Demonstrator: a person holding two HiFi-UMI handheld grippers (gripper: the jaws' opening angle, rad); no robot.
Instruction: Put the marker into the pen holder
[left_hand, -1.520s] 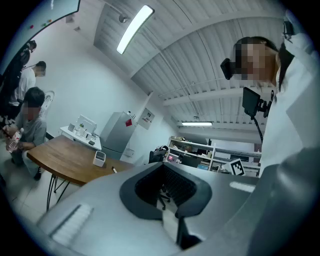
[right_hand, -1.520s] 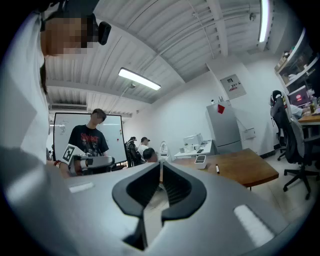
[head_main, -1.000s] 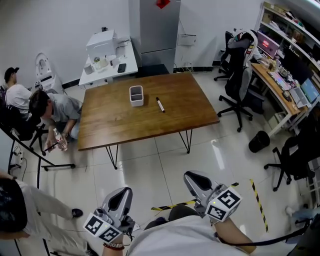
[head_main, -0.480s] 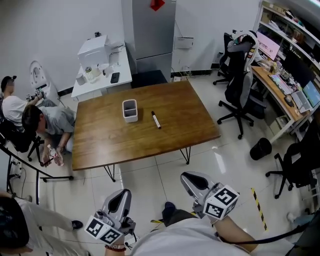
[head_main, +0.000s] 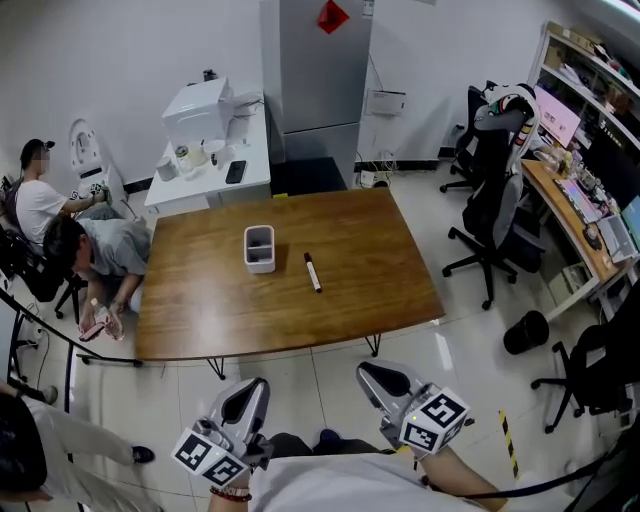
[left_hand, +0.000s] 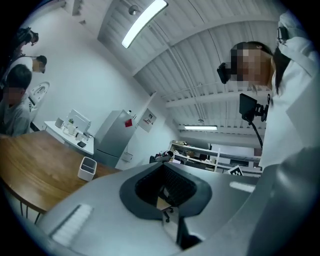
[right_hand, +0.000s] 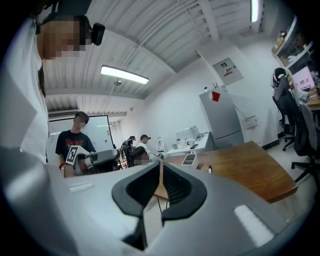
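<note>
A black-and-white marker (head_main: 313, 272) lies flat on the brown wooden table (head_main: 370, 280), just right of the white pen holder (head_main: 259, 248), which stands upright near the table's middle. Both grippers hang low in front of my body, well short of the table's near edge. My left gripper (head_main: 251, 389) is shut with nothing in it, as is my right gripper (head_main: 371, 373). In the left gripper view the pen holder (left_hand: 87, 168) shows far off beyond the shut gripper (left_hand: 161, 164). The right gripper view shows the pen holder (right_hand: 189, 159) and the marker (right_hand: 209, 169) past the shut gripper (right_hand: 161, 165).
Two people (head_main: 85, 250) sit and crouch left of the table. A white side table (head_main: 210, 160) and a grey cabinet (head_main: 315, 80) stand behind it. Office chairs (head_main: 495, 215), a desk with monitors (head_main: 585, 190) and a black bin (head_main: 522, 331) are on the right.
The table has slid lower and nearer in the head view, so I have come closer to it. Both grippers stay low and shut.
</note>
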